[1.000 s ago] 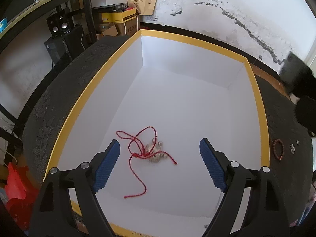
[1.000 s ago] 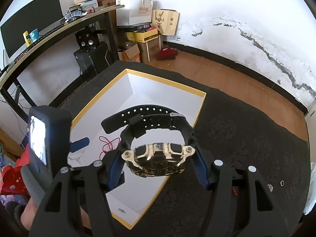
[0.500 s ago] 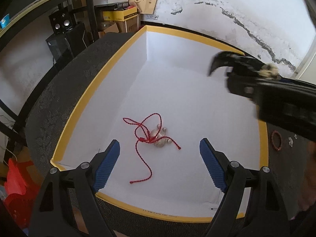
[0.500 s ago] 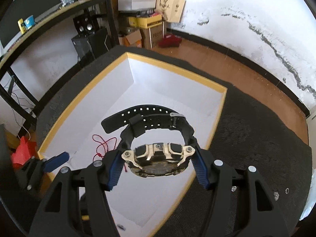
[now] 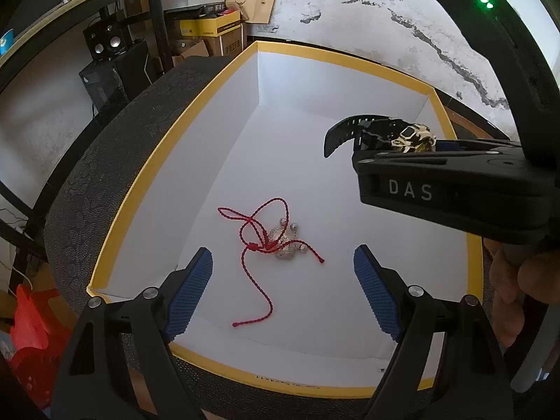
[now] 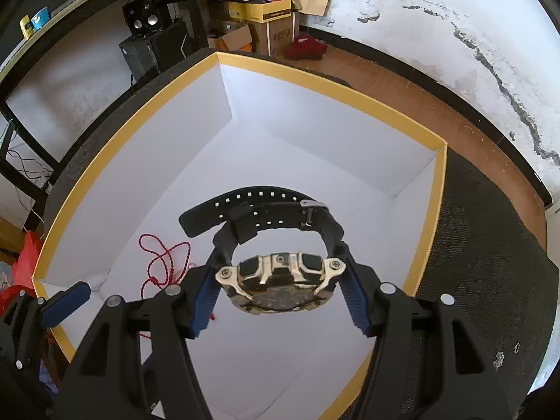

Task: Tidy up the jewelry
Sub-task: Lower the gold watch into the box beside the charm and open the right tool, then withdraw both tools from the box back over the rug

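A white box with a yellow rim (image 5: pixel 147 171) stands on a dark mat. A red cord bracelet with silver charms (image 5: pixel 276 238) lies on the box floor. My left gripper (image 5: pixel 283 294) is open and empty above the box's near edge, just short of the bracelet. My right gripper (image 6: pixel 280 301) is shut on a gold-cased watch with a black strap (image 6: pixel 280 280) and holds it in the air over the box (image 6: pixel 430 210). The watch (image 5: pixel 402 136) also shows in the left wrist view, over the box's right side. The bracelet (image 6: pixel 164 262) is partly hidden behind my right gripper's left finger.
The dark patterned mat (image 6: pixel 483 245) lies around the box. Small silver pieces (image 6: pixel 498 358) lie on it at the right. Cardboard boxes (image 6: pixel 266 17), speakers (image 6: pixel 143 21) and a black shelf frame stand behind. A red bag (image 5: pixel 31 329) sits at lower left.
My right gripper has carried the watch further over the box, from the right. My left gripper has drawn back a little toward the box's near edge. The bracelet has not moved.
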Demonstrator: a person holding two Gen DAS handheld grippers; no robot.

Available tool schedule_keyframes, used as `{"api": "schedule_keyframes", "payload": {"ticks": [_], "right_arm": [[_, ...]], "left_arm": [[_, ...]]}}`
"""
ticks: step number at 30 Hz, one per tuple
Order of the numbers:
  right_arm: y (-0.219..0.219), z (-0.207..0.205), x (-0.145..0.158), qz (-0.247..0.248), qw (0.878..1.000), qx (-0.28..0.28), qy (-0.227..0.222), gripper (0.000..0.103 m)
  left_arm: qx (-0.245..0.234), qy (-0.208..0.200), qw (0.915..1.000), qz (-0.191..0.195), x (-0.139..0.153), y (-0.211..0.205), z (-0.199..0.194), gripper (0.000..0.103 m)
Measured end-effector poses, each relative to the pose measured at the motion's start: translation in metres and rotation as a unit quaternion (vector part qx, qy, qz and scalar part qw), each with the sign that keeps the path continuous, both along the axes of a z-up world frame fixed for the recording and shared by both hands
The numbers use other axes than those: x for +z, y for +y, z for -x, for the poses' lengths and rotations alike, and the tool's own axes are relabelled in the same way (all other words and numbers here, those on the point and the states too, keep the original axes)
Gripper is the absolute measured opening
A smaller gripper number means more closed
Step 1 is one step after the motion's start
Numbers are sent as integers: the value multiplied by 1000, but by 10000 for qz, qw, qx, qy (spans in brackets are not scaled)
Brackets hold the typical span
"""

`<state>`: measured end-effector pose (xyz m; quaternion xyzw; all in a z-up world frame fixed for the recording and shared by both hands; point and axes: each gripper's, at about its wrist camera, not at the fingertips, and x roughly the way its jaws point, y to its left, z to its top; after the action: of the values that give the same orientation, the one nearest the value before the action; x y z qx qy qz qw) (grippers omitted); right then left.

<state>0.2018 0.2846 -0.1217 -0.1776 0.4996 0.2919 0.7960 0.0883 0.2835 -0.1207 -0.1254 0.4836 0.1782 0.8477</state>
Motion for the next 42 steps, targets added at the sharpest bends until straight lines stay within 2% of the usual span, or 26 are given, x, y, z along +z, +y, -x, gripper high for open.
{"api": "schedule_keyframes", "payload": {"ticks": [1, 2, 3, 4, 6, 9, 18, 20, 25, 29, 33, 37, 42], "right_arm": [[0, -1, -1, -22, 10000, 10, 20, 61], [0, -2, -1, -39, 10000, 9, 39, 66], [-1, -2, 1, -111, 9999, 4, 1, 74], [-3, 0, 5, -220, 9997, 22, -72, 90], [-4, 2, 12, -295, 9994, 92, -150, 97], [-10, 4, 22, -380, 9991, 96, -180, 97], [-55, 15, 58, -609, 9968, -350, -394, 97], [-68, 21, 68, -712, 9954, -447, -468, 97], [-102, 45, 89, -822, 9926, -591, -677, 97], [-150, 65, 105, -885, 9882, -848, -920, 97], [-211, 77, 107, -901, 9820, -1274, -1065, 97], [-285, 84, 94, -894, 9703, -1917, -1173, 97], [-354, 87, 64, -685, 9617, -2491, -915, 97]], "left_arm": [[-4, 5, 10000, 5, 0, 0, 0, 81], [-5, 6, 10000, 5, 0, 1, 1, 81], [-2, 5, 10000, 0, 0, 1, 1, 81], [-2, -2, 10000, 7, 0, 1, 1, 81], [-1, -8, 10000, 7, 0, 1, 1, 81], [-16, -32, 10000, -5, 0, -1, 2, 81], [-87, -127, 9999, -67, 8, -11, 0, 81], [-90, -178, 9998, -95, 12, -16, 0, 87], [-227, -387, 9989, -103, 25, -34, 1, 90], [-380, -599, 9974, -88, 35, -52, 1, 94], [-636, -699, 9955, -72, 40, -78, -3, 95], [-871, -810, 9929, 32, 46, -105, -9, 97], [-1308, -857, 9877, -43, 46, -150, -21, 97]]}}
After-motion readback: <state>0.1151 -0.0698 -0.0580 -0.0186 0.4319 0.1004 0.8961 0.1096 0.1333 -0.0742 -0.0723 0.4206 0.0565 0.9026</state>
